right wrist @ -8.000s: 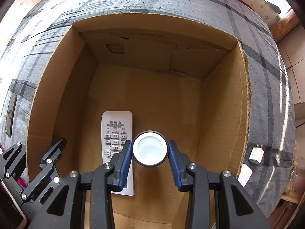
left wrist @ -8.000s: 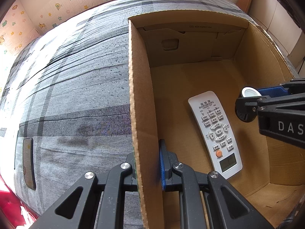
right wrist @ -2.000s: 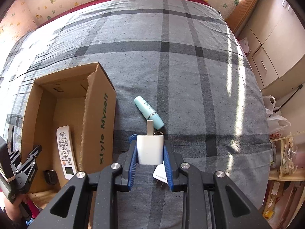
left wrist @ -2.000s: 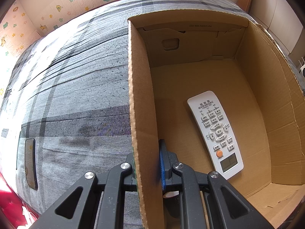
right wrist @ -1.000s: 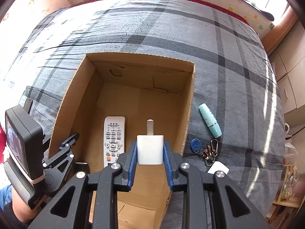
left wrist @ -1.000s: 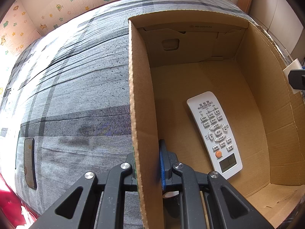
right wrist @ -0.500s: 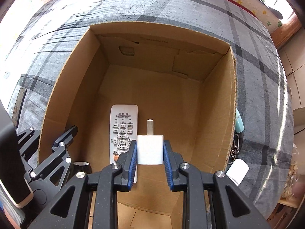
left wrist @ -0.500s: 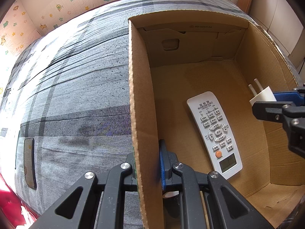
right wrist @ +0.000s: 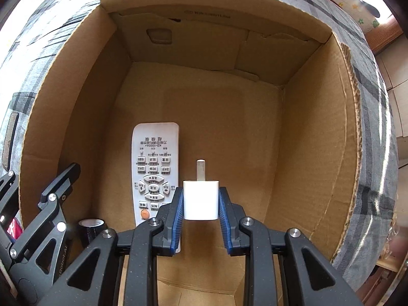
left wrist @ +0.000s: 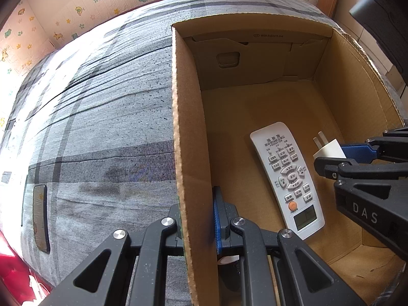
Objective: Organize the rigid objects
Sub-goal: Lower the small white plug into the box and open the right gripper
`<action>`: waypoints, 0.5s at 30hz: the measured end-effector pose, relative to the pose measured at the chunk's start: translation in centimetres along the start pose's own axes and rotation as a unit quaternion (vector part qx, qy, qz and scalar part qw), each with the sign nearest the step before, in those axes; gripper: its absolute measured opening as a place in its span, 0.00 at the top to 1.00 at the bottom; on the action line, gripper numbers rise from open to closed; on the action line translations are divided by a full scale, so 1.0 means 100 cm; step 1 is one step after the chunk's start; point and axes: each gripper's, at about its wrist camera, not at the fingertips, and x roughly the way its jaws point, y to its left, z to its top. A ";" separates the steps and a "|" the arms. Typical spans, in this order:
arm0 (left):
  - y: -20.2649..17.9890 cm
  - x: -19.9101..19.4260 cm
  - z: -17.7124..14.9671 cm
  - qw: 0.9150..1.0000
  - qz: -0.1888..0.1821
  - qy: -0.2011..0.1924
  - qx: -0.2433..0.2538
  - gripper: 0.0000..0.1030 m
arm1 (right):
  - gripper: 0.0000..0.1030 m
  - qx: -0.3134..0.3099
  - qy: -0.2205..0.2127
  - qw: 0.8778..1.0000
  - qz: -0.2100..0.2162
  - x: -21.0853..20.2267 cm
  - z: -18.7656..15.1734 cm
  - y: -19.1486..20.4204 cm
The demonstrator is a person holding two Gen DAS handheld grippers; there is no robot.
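An open cardboard box (left wrist: pixel 255 107) (right wrist: pixel 318 153) sits on a grey plaid bed cover. A white remote control (left wrist: pixel 288 176) (right wrist: pixel 153 168) lies on the box floor. A small black jar with a white lid (right wrist: pixel 90 227) stands near the box's near left corner. My right gripper (right wrist: pixel 201 204) is shut on a white plug adapter (right wrist: pixel 201 200) (left wrist: pixel 329 149), prongs forward, held inside the box above the floor, right of the remote. My left gripper (left wrist: pixel 196 216) is shut on the box's left wall (left wrist: pixel 188 153), one finger inside, one outside.
A dark phone (left wrist: pixel 40 219) lies on the bed cover (left wrist: pixel 102 117) left of the box. A wall with cartoon stickers (left wrist: pixel 76 7) runs along the far side. Cabinets (right wrist: pixel 392 81) stand to the right.
My right gripper has moved with the plug adapter from over the bed cover into the box and lower, beside the remote. My left gripper stays clamped on the box wall.
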 end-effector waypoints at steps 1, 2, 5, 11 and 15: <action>0.000 0.000 0.000 1.000 0.000 0.000 0.000 0.86 | 0.73 0.001 0.001 1.000 0.001 0.001 0.000 0.000; 0.000 0.001 0.000 1.000 0.000 0.000 0.000 0.86 | 0.73 0.001 0.001 1.000 0.001 0.001 0.002 -0.001; -0.001 0.000 0.000 1.000 0.000 0.001 0.000 0.86 | 0.73 0.000 0.001 1.000 0.002 0.002 0.002 0.000; -0.001 0.001 -0.001 1.000 0.001 0.000 0.001 0.86 | 0.73 -0.004 -0.006 1.000 0.008 -0.005 0.003 -0.001; -0.001 0.000 -0.001 1.000 0.001 0.000 0.000 0.86 | 0.72 -0.008 -0.010 1.000 0.009 -0.012 0.001 0.000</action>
